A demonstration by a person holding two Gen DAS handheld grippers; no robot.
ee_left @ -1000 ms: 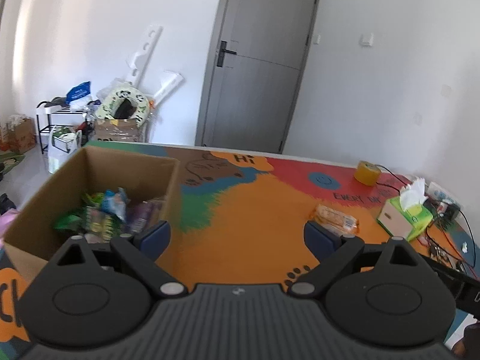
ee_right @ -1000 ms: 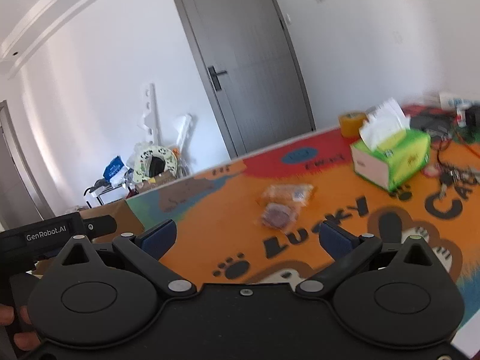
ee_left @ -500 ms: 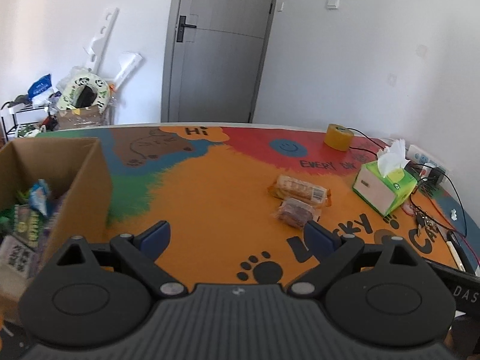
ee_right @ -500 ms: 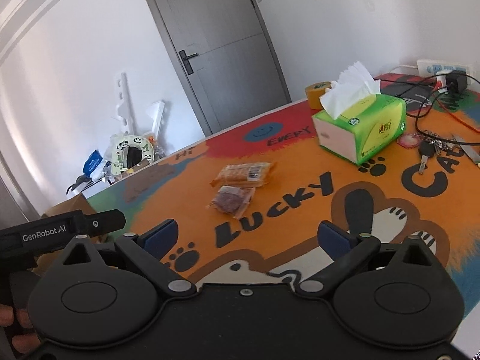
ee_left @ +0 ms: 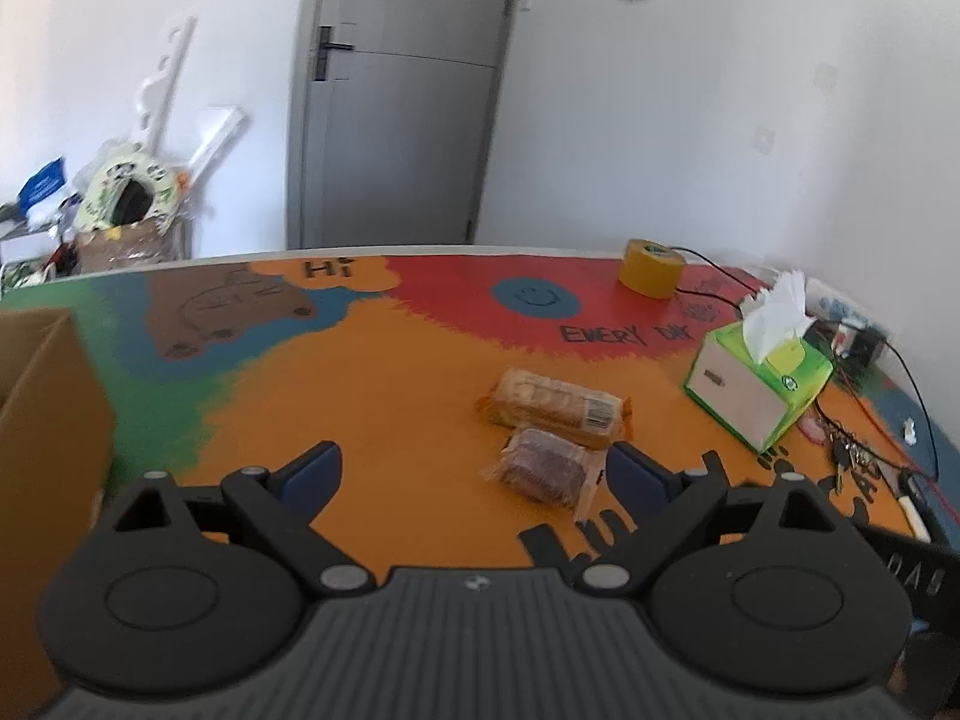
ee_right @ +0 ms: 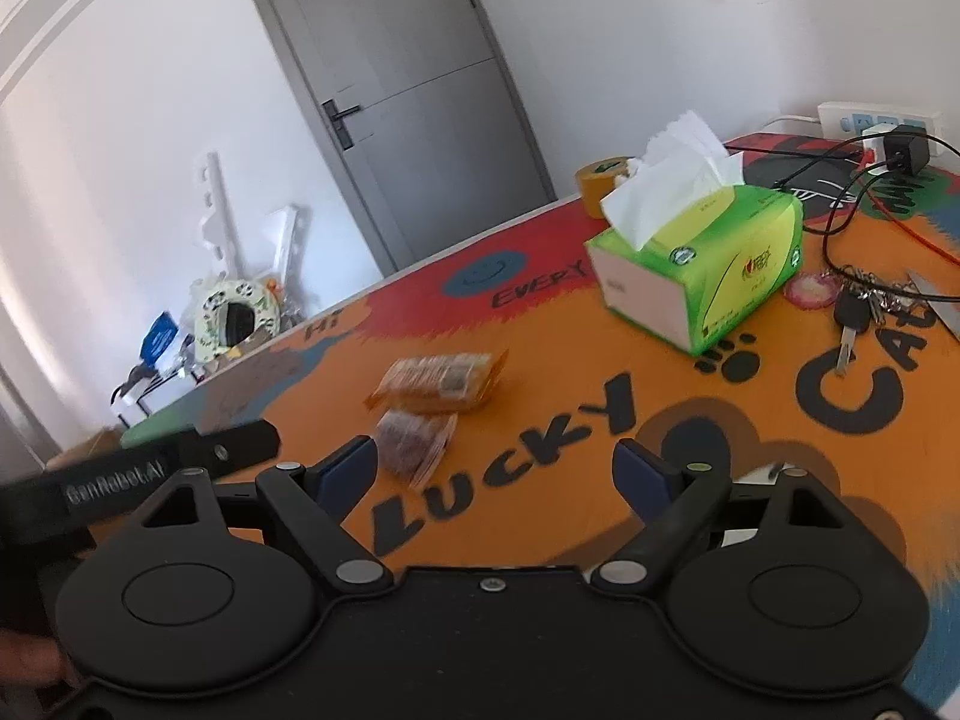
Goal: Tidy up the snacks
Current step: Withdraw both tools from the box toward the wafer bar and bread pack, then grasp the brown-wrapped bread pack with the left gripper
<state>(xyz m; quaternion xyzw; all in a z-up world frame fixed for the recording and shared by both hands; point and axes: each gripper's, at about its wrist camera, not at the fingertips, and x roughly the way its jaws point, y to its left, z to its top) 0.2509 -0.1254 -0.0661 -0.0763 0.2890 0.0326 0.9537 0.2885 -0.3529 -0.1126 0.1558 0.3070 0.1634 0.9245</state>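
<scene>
Two wrapped snacks lie together on the colourful table mat: an orange biscuit pack (ee_left: 555, 407) (ee_right: 441, 381) and, nearer to me, a clear pack with a dark brown cake (ee_left: 543, 468) (ee_right: 417, 437). My left gripper (ee_left: 474, 477) hovers open just short of them, the brown pack close to its right finger. My right gripper (ee_right: 497, 471) is open with nothing between its fingers, its jaws closing; the brown pack lies just beyond its left fingertip. The cardboard box (ee_left: 48, 420) stands at the left edge of the left wrist view.
A green tissue box (ee_left: 759, 387) (ee_right: 699, 258) stands right of the snacks, with a yellow tape roll (ee_left: 651, 267) behind it. Keys (ee_right: 858, 306), cables and a power strip (ee_right: 879, 120) lie at the far right. The left gripper's body (ee_right: 138, 474) shows at the left.
Both grippers have swung right and lowered toward the two snack packs, which now sit much closer. The box has slid to the left edge. The right jaws have narrowed slightly.
</scene>
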